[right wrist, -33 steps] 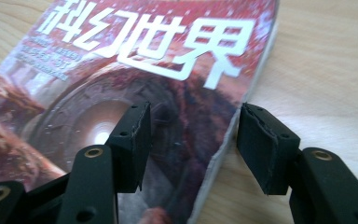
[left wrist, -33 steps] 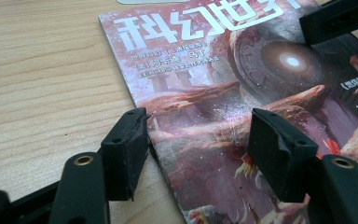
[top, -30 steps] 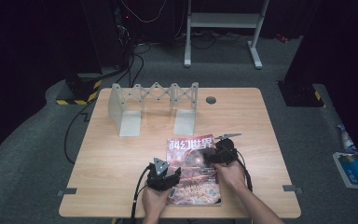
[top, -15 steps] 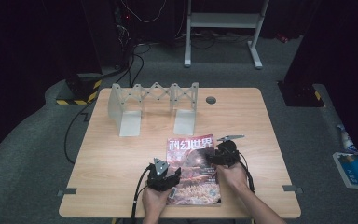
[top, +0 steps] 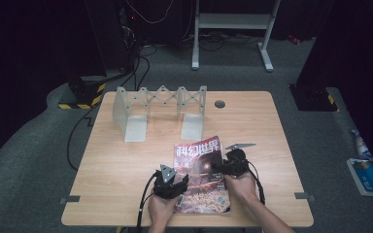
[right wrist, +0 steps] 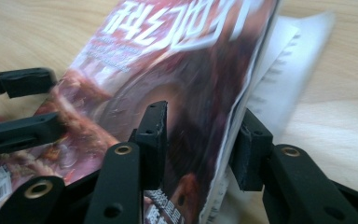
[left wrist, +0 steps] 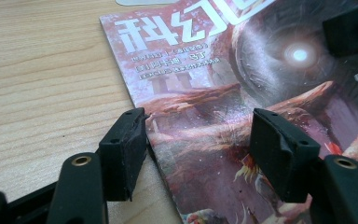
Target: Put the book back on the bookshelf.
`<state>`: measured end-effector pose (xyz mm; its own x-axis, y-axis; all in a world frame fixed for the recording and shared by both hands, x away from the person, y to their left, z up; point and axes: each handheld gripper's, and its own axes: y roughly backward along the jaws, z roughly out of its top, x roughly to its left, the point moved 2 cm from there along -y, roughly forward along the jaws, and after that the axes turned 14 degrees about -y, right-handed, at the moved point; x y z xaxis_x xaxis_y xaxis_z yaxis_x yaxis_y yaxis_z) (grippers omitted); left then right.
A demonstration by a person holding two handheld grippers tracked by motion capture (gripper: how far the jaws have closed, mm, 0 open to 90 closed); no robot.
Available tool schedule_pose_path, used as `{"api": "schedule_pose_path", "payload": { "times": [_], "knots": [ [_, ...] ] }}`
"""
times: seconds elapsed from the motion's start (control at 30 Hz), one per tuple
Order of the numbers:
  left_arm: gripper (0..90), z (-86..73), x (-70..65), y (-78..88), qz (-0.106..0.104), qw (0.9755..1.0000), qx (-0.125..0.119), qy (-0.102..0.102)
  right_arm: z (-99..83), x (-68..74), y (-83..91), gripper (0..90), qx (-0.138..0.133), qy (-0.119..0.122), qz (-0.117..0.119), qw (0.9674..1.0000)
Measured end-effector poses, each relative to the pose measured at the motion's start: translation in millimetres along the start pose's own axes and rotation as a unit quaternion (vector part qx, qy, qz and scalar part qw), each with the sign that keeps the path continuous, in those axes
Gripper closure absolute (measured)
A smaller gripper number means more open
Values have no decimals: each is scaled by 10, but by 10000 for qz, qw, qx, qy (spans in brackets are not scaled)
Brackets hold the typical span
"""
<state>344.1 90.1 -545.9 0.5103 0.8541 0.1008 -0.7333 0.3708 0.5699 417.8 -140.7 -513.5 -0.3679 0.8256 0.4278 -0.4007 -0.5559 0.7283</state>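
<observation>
Behind the magazine, grey folding rack, both jaws parted, right closing on cover.

Open bare wooden tabletop right of grey accordion-style metal book rack at far-left edge.

- In the right gripper view the magazine cover is blurred; its title and small print cannot be read there.
- The right gripper stands across the lifted cover edge; whether the pads press on it cannot be told.
- The left gripper view cuts the magazine off at the top and right edges.
- In the high view the person's hands hide the magazine's lower corners.
</observation>
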Motion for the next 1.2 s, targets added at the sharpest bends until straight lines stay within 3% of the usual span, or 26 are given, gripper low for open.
{"api": "schedule_pose_path", "payload": {
  "times": [0.1, 0.3, 0.47, 0.6, 0.73, 0.9, 1.03, 1.2],
  "knots": [
    [367, 0, -1, 0, 6, 10000, -2, 0, -10, 72, -34, 603, 39, 200, -242, 9995],
    [367, 0, -1, 0, -14, 10000, -3, -1, -21, 8, -14, 611, 84, 64, -166, 9998],
    [366, 1, -1, -1, -18, 10000, 0, -5, -34, 5, -19, 629, 154, 170, -153, 9996],
    [366, 1, -5, 1, -13, 10000, 6, -6, -63, 27, 17, 689, 195, 296, -170, 9992],
    [364, 2, 0, 0, -41, 10000, 4, -8, -58, -2, 12, 758, 203, 216, -43, 9996],
    [365, 1, 6, 3, -78, 10000, 12, 0, -68, 34, 25, 810, 203, 424, -79, 9989],
    [350, -1, 15, 8, -95, 10000, 24, 17, -113, 77, 41, 829, 13, 609, -162, 9980],
    [319, 1, 33, 7, -146, 9999, 30, 52, -152, 72, 79, 849, -68, 628, -59, 9980]
  ]
}}
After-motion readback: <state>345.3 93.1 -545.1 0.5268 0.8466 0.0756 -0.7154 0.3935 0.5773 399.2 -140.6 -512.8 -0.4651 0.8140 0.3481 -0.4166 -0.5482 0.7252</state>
